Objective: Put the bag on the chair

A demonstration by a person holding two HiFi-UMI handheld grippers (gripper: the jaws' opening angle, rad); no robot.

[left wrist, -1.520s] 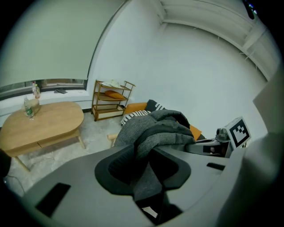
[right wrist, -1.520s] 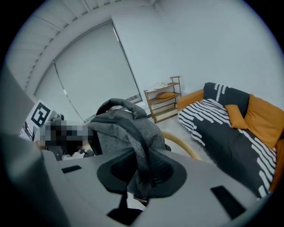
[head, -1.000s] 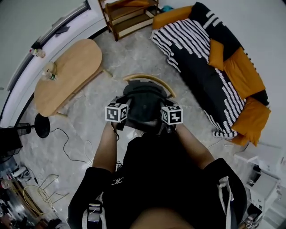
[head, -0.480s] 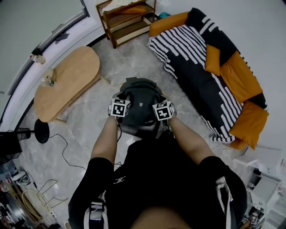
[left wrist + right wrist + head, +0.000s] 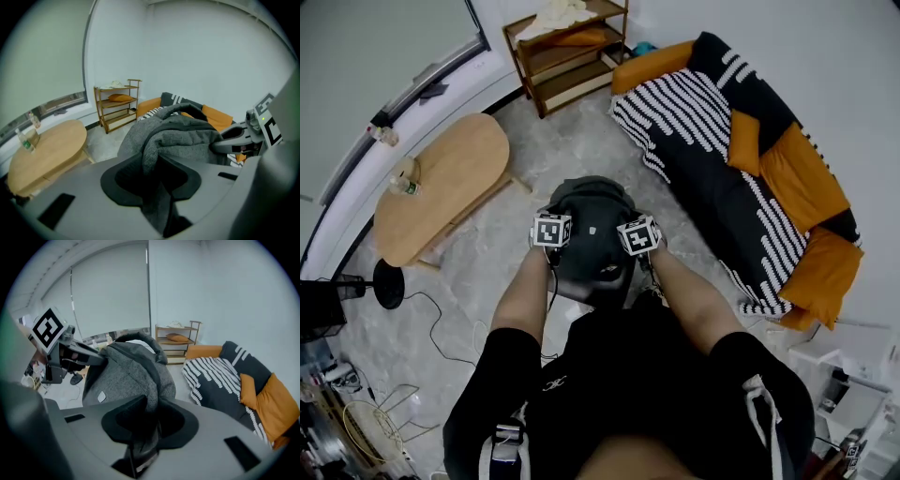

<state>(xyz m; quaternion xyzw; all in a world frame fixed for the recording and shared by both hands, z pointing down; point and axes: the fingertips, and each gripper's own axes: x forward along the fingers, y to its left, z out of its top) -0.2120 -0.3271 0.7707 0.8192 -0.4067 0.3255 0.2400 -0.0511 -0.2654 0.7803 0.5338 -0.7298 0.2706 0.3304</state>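
Grey backpack (image 5: 592, 220) hangs low in front of the person, carried between both grippers. Left gripper (image 5: 151, 168) clamps a fold of its fabric. Right gripper (image 5: 152, 408) has just been easing its jaws wider, with fabric pinched between them. Compared with a second ago, the backpack now covers the chair's curved wooden back entirely. Judgement: it is being set down on the chair and release is starting.

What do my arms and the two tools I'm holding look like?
The left tool and right tool have smooth grey bodies with black scooped pads. Each carries a white cube with black square markers. Short black sleeves cover your upper arms; the forearms are bare. The right tool's jaws have just been opening, grey bag fabric between them.
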